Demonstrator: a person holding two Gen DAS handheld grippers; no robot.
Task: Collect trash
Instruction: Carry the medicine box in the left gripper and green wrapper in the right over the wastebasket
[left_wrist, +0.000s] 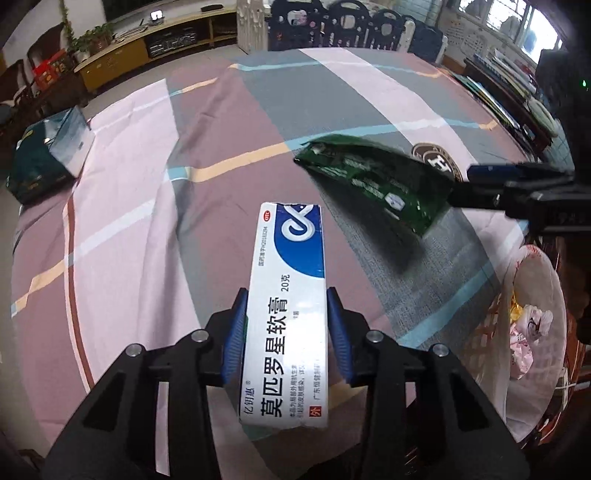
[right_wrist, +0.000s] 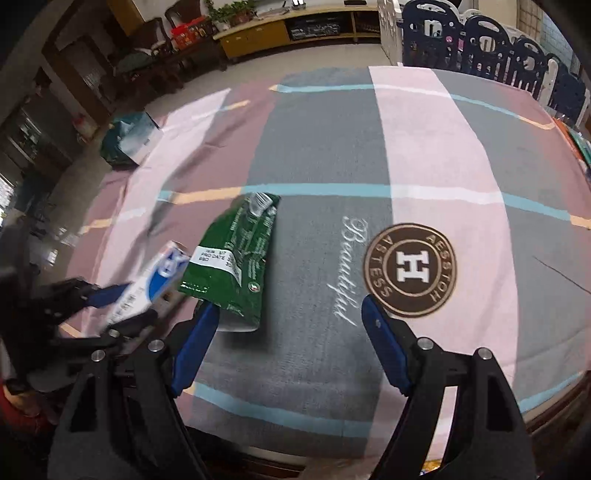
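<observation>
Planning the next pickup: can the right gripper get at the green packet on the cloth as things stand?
Probably yes. The right gripper is open and empty, and the green packet lies flat just ahead of its left jaw, uncovered. The left gripper with its ointment box crowds close beside.

White-blue ointment box; green pouch; pink-grey striped cloth.

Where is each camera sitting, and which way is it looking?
Left wrist: on the left tool, looking down along its fingers at the white and blue box between them; the right tool's tips show at the right edge.
Right wrist: on the right tool, looking down at the striped cloth; its blue fingers stand wide with nothing between them.
Both see: the green packet, the box, the round H logo, and the other tool.
</observation>
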